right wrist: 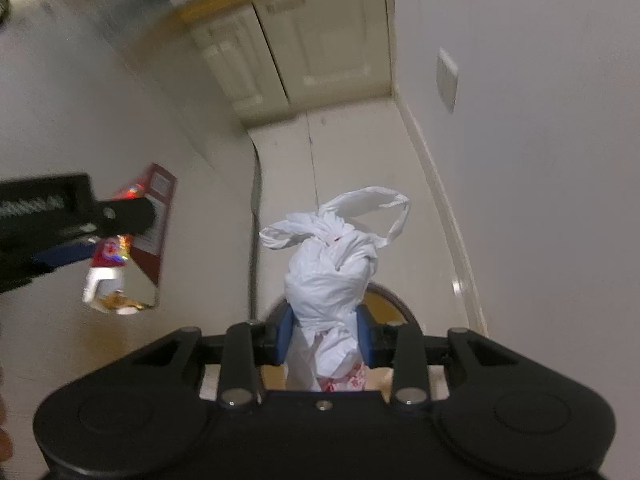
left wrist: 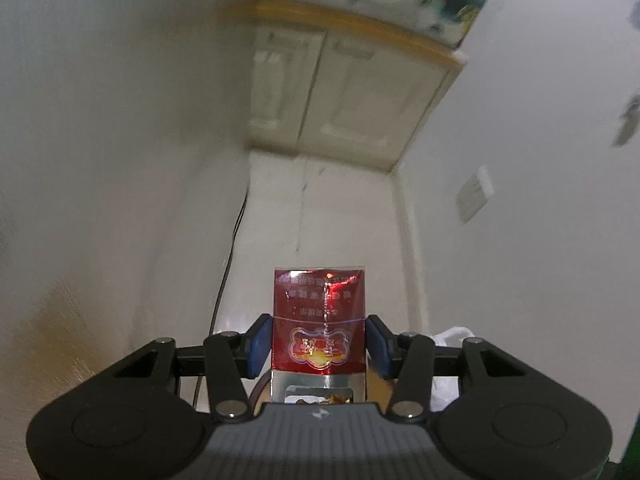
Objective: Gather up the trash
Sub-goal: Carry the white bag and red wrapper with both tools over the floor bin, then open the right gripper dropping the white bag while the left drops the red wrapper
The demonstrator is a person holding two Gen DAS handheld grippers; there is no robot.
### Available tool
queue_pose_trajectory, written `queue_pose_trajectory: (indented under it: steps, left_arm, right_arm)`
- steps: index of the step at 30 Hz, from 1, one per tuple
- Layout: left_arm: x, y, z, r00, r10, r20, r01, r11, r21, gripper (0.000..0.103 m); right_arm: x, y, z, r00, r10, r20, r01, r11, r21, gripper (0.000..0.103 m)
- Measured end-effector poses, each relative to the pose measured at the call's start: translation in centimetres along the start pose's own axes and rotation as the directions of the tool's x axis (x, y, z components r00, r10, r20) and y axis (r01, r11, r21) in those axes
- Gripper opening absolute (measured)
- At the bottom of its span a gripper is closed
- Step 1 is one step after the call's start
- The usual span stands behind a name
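Cigarette pack, dark red w/ gold emblem, is clamped between the blue pads of the left gripper; jaws closed on its two side faces. Pack is seen upside down in left wrist view, opened foil end toward the camera. White Chinese characters printed on red face, inverted and too blurred to read; brand not legible. Right wrist view shows the same pack from the side, a small-print label panel on its narrow face, unreadable.

Right gripper jaws are squeezed on a knotted white plastic bag, pads pressed into both sides of the bundle. Bag's loop handles stick up past the knot. Red print on the bag's lower part near camera, not readable.

Landmark: cream two-door cabinet w/ yellowish top edge, at far end of pale floor. Both items are held in the air well short of the cabinet, pack to the left of bag. Dark cable runs along floor toward cabinet, between pack and bag. Wall plate sits right of cabinet. Round brown-rimmed object is partly visible behind bag; can't tell what.
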State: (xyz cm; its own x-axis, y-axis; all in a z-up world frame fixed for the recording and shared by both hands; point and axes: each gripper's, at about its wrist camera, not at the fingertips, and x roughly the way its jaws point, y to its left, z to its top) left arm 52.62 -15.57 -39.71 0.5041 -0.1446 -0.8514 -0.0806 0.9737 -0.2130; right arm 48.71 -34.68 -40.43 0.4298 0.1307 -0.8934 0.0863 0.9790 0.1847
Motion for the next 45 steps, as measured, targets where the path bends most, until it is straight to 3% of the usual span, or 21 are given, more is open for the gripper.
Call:
queue_pose_trajectory:
  steps: [7,15,17,19,20,22,29,34,38,41,45]
  left_arm:
    - [7.8,3.4,-2.6,0.996,0.032,-0.087,-0.037,0.998,-0.056,0.051]
    - [11.9,6.0,-4.6,0.991,0.012,-0.132,-0.024,0.995,-0.093,0.051]
    - [12.7,6.3,-4.9,0.99,0.001,-0.144,-0.015,0.995,-0.096,0.051]
    - [13.4,6.5,-5.4,0.988,-0.005,-0.153,-0.009,0.996,-0.094,0.051]
    - [13.7,6.7,-5.6,0.988,-0.007,-0.157,-0.007,0.996,-0.094,0.051]
    - [14.2,7.0,-6.0,0.985,-0.018,-0.172,0.0,0.995,-0.1,0.051]
    - [15.5,7.0,-7.5,0.967,-0.084,-0.242,0.066,0.994,-0.083,0.051]
    - [16.5,6.2,-7.8,0.955,-0.125,-0.267,0.116,0.992,-0.051,0.051]
    - [17.5,5.3,-7.9,0.954,-0.113,-0.278,0.117,0.993,-0.003,0.052]
    - [18.1,5.2,-8.3,0.955,-0.06,-0.29,0.071,0.997,0.028,0.08]
    - [18.0,5.2,-8.9,0.952,-0.037,-0.302,0.054,0.997,0.047,0.081]
  right_arm:
    - [11.1,-1.1,-3.2,0.993,-0.036,-0.116,0.039,0.999,0.017,0.035]
    - [20.1,-0.2,-4.5,0.98,-0.027,-0.195,0.022,0.999,-0.028,0.035]
    - [21.8,-0.2,-4.4,0.977,-0.014,-0.211,0.01,1.0,-0.018,0.04]
    - [23.2,-0.2,-4.5,0.97,-0.01,-0.243,0.009,1.0,-0.008,0.053]
    - [23.6,-0.3,-4.5,0.969,-0.016,-0.247,0.015,1.0,-0.009,0.055]
    - [23.6,-0.3,-4.5,0.971,-0.03,-0.238,0.028,1.0,-0.013,0.06]
    - [21.4,-1.4,-5.4,0.969,-0.035,-0.243,0.032,0.999,-0.015,0.061]
    - [18.1,-3.3,-5.7,0.981,0.026,-0.195,-0.002,0.993,0.119,0.061]
    - [15.9,-4.6,-5.6,0.99,0.021,-0.142,0.009,0.978,0.209,0.061]
    - [15.5,-5.1,-5.9,0.991,0.034,-0.129,0.001,0.966,0.26,0.061]
    - [15.7,-5.0,-6.0,0.99,0.036,-0.137,0.0,0.967,0.253,0.061]
